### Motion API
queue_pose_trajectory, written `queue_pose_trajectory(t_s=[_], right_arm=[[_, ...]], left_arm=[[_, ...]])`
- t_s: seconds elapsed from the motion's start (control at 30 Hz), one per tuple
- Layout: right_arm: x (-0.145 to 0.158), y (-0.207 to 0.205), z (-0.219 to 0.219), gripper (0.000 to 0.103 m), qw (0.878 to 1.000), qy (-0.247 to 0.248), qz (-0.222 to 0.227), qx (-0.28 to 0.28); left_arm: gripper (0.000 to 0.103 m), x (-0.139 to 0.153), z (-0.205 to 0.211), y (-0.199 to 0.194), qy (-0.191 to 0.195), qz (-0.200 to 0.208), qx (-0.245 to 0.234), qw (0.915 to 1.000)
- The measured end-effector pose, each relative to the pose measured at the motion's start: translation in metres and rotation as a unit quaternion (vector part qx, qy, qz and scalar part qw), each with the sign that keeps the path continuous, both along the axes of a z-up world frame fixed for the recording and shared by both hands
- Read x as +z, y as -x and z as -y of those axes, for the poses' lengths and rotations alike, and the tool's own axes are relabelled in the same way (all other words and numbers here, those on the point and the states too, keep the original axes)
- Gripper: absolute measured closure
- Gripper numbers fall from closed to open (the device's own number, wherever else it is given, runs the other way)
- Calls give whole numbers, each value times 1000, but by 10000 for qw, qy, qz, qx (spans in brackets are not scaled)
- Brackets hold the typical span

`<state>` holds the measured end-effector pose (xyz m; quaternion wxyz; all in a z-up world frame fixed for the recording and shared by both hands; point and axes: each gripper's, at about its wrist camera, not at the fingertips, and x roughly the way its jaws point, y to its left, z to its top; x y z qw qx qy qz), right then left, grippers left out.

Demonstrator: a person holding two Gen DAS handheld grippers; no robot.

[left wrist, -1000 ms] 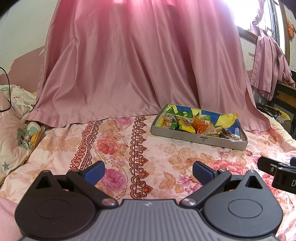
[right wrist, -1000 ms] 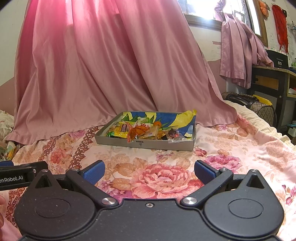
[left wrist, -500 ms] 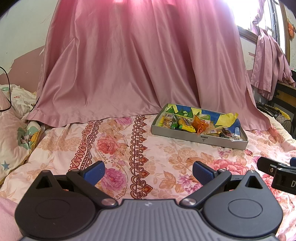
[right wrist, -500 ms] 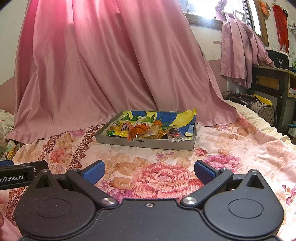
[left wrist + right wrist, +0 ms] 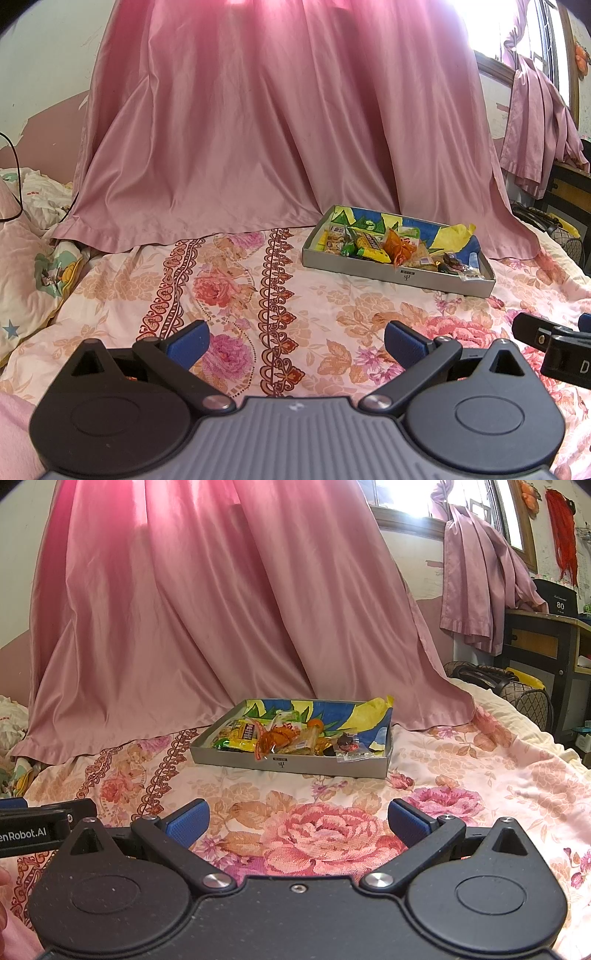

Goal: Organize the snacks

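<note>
The left gripper (image 5: 293, 341) hung low over the flowery bed (image 5: 236, 295), its fingers wide apart and holding nothing. To its right sat the gray box (image 5: 295, 764), with the snacks (image 5: 280, 736) piled inside it. The right gripper (image 5: 298, 821) was wide apart and bare too. Both were well back from the box. This could be a start or an end; I could not tell which.
</note>
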<state>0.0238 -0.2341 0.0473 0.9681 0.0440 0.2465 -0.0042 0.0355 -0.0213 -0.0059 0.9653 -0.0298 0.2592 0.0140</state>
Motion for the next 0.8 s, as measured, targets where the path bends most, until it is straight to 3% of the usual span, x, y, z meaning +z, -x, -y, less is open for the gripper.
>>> queue_pose_trajectory(t_s=[0.8], right_arm=[[0,-1,-1,1,10000,11,-16,-6]], left_arm=[[0,-2,2,2,-129,-157,-12,9998]])
